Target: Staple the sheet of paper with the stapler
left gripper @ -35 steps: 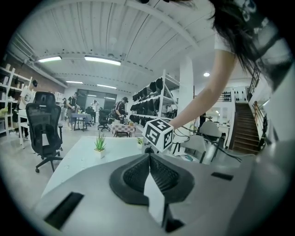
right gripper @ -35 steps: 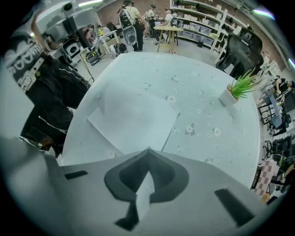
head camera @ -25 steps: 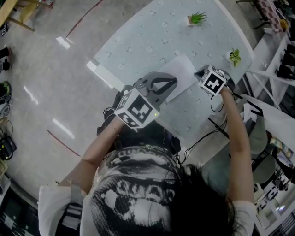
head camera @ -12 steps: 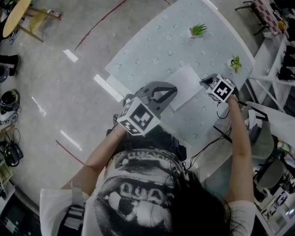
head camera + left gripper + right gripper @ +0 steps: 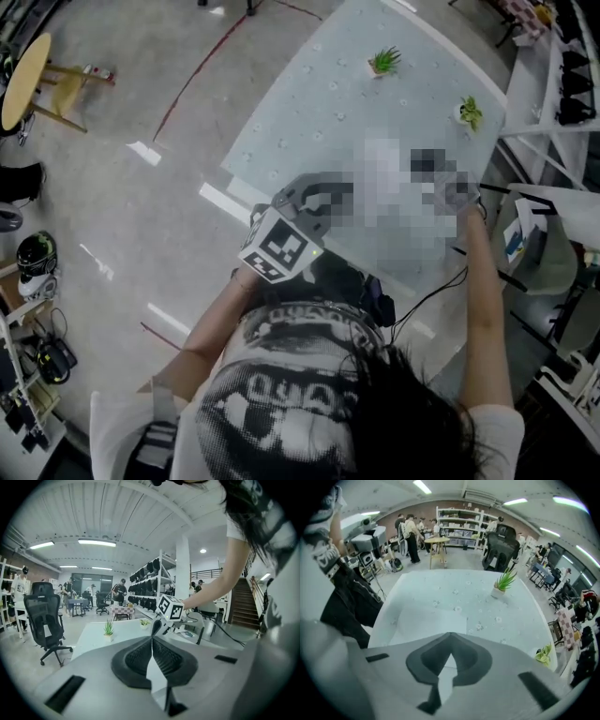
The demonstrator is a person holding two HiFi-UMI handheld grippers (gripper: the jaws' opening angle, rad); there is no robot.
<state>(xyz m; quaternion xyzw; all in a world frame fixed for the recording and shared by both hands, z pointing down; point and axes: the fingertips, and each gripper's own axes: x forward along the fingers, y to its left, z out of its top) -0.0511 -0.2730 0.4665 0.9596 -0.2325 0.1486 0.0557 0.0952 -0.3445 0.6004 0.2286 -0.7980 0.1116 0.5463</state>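
Observation:
The white sheet of paper (image 5: 424, 623) lies flat on the pale flower-patterned table (image 5: 440, 592), just past my right gripper (image 5: 451, 635). That gripper points steeply down at the sheet with its jaws shut and nothing between them. In the head view a mosaic patch covers the sheet and the right gripper. My left gripper (image 5: 337, 192) hovers over the table's near edge, jaws shut and empty. The left gripper view looks along its closed tips (image 5: 152, 637) at the right gripper (image 5: 156, 626) and that gripper's marker cube (image 5: 169, 607). I can make out no stapler in any view.
Two small potted plants (image 5: 382, 62) (image 5: 469, 112) stand at the table's far side. Cables (image 5: 441, 281) hang off the table's right edge. An office chair (image 5: 44, 620) stands on the floor beyond the table, with shelving and people further back.
The right gripper has lifted and turned above the sheet's right edge. The left gripper has shifted a little along the near edge. The head view now shows more floor.

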